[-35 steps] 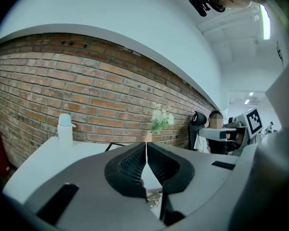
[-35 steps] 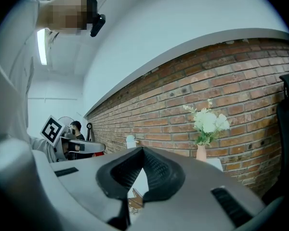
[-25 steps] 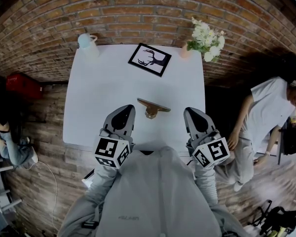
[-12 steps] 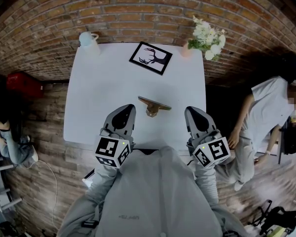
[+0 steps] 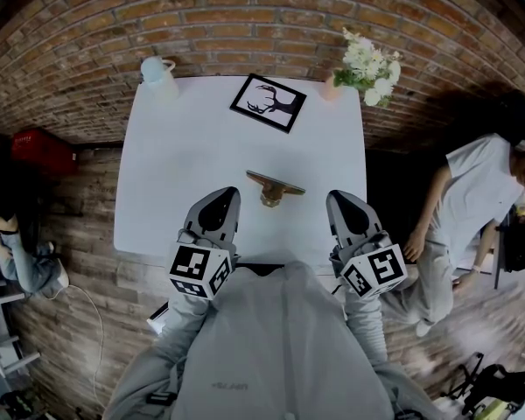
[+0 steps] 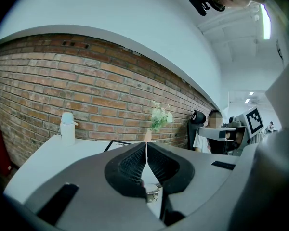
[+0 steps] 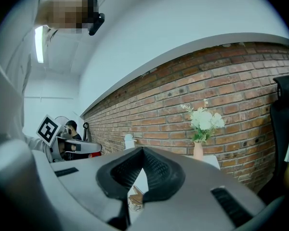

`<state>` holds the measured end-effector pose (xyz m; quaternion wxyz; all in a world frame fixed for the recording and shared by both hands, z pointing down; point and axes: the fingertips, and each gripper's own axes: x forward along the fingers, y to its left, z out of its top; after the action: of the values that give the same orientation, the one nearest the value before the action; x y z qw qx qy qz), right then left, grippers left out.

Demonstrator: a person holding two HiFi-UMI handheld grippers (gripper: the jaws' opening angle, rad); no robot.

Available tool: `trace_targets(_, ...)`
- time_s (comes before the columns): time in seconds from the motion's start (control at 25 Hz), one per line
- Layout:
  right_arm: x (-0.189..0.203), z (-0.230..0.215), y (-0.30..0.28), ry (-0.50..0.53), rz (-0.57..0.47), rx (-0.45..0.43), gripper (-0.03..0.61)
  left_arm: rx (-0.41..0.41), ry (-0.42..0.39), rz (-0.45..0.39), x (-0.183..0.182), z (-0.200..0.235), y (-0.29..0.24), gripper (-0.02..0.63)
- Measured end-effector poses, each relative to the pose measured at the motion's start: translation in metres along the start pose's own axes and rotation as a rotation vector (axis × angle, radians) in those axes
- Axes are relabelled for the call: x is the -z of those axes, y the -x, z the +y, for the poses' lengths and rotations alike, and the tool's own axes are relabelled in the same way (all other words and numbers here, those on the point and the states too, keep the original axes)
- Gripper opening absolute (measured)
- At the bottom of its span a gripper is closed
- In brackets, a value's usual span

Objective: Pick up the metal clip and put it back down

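Note:
The metal clip (image 5: 274,187), brass-coloured with a flat top bar, lies on the white table (image 5: 175,164) near its front middle. My left gripper (image 5: 225,192) rests at the table's front edge, to the left of the clip and apart from it. Its jaws are shut with nothing between them. My right gripper (image 5: 336,197) rests to the right of the clip, also apart from it, shut and empty. In the left gripper view the pads (image 6: 135,165) meet, and the clip (image 6: 151,191) peeks through below them. In the right gripper view the clip (image 7: 135,199) shows below the closed jaws.
A framed deer picture (image 5: 268,103) lies at the back of the table. A pale bottle (image 5: 156,71) stands at the back left corner, a vase of white flowers (image 5: 363,64) at the back right. A person in white (image 5: 472,208) stands right of the table. A brick wall runs behind.

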<state>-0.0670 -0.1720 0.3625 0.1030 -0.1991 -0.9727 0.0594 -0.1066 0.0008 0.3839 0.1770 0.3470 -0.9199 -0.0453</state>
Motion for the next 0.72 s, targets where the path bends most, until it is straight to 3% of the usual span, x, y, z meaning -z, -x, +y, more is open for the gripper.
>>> trace_targets(0.72, 0.0007, 0.0054, 0.0013, -0.003, 0.001, 0.008, 0.023, 0.002, 0.004, 0.001, 0.0024, 0.0039, 0.006, 0.031)
